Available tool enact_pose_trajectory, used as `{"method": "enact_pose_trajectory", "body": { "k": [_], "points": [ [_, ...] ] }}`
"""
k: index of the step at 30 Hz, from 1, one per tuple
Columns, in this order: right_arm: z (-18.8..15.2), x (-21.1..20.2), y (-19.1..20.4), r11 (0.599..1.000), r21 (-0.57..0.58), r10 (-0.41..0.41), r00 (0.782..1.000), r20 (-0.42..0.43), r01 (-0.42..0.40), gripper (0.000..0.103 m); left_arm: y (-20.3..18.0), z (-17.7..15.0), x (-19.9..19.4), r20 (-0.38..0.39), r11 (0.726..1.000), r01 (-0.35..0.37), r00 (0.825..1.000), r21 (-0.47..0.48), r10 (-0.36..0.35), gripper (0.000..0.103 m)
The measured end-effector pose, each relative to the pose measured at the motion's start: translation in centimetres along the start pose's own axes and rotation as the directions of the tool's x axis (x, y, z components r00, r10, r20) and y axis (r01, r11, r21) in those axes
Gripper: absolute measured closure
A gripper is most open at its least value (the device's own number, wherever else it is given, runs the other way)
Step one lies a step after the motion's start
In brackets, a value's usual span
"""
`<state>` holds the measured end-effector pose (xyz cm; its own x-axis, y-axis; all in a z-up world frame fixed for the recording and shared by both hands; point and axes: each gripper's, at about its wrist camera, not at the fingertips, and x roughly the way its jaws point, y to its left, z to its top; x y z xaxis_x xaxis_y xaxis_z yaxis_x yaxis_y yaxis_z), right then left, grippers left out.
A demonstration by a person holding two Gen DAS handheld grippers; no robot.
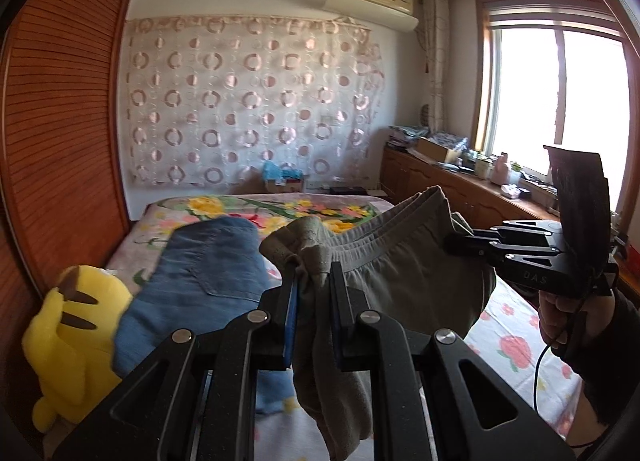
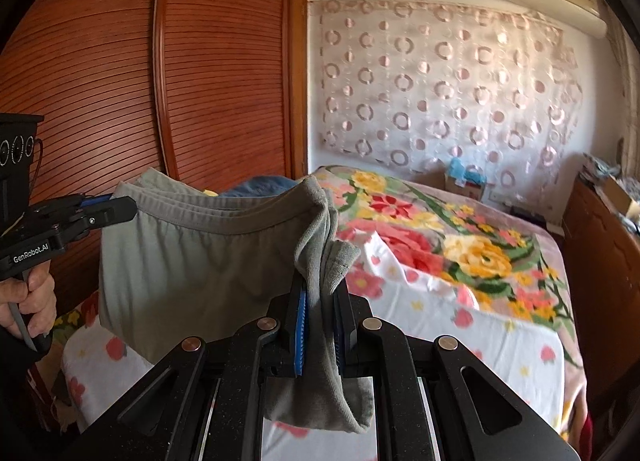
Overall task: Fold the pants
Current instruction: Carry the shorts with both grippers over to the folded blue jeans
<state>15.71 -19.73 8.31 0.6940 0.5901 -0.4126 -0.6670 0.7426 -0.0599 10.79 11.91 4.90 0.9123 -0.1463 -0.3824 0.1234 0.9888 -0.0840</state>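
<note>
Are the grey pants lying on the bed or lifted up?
Lifted: the grey pants hang by the waistband between left gripper and right gripper.

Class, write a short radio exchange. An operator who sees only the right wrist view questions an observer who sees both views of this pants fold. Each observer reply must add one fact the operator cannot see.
Operator: My right hand-held gripper is clamped on the grey pants. What is the blue sliver behind their waistband?
Observer: Blue jeans, lying spread on the bed beyond the lifted pants.
Operator: Is anything next to them?
Observer: Yes, a yellow plush toy sits at the bed's edge, against the wardrobe.
</note>
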Motion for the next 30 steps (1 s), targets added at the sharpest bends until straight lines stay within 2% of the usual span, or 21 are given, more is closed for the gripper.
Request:
{"method": "enact_pose_trajectory", "body": {
  "k": [8,21,30],
  "points": [
    [2.5,4.7,-0.6,0.997,-0.065,0.035,0.999,0.011,-0.035,0.092,3.0,0.5,1.2,0.004,0.998,-0.067,0.998,-0.011,0.067,0.088],
    [5.6,13.7,-1.2,0.979,-0.18,0.097,0.995,0.004,-0.094,0.092,7.0,-0.3,3.7,-0.054,0.984,-0.171,0.984,-0.057,0.168,0.088],
    [7.8,18.8,-0.9,0.963,-0.23,0.136,0.99,-0.023,-0.138,0.092,8.1,-1.1,3.2,-0.071,0.975,-0.18,0.983,-0.132,0.171,0.088]
  ]
}}
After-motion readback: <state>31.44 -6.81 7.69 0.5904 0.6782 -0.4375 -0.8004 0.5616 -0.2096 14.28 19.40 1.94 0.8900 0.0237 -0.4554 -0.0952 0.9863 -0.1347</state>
